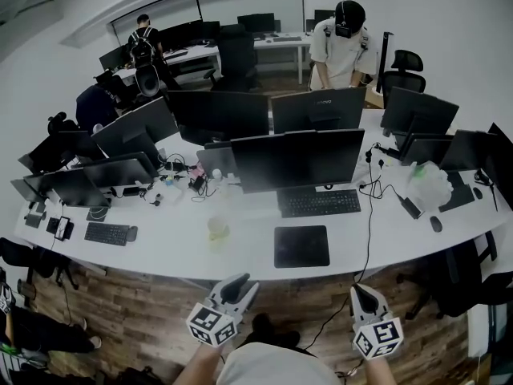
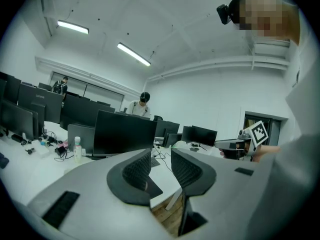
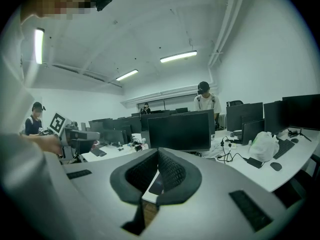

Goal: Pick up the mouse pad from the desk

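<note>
Grey left gripper (image 1: 239, 282) and right gripper (image 1: 361, 291) have black ribbed pads (image 2: 137, 170) and marker cubes (image 1: 210, 325).

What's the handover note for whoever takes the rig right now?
Left claw: open, empty, short of the desk edge.
Right claw: shut, empty, also short of the desk.
Mouse pad: flat on the desk near its front edge, in front of the keyboard, ahead and between the two claws, untouched.
Done: nothing yet.
Left: reach in, probably grip an edge of the pad, then lift it clear of the desk.
</note>
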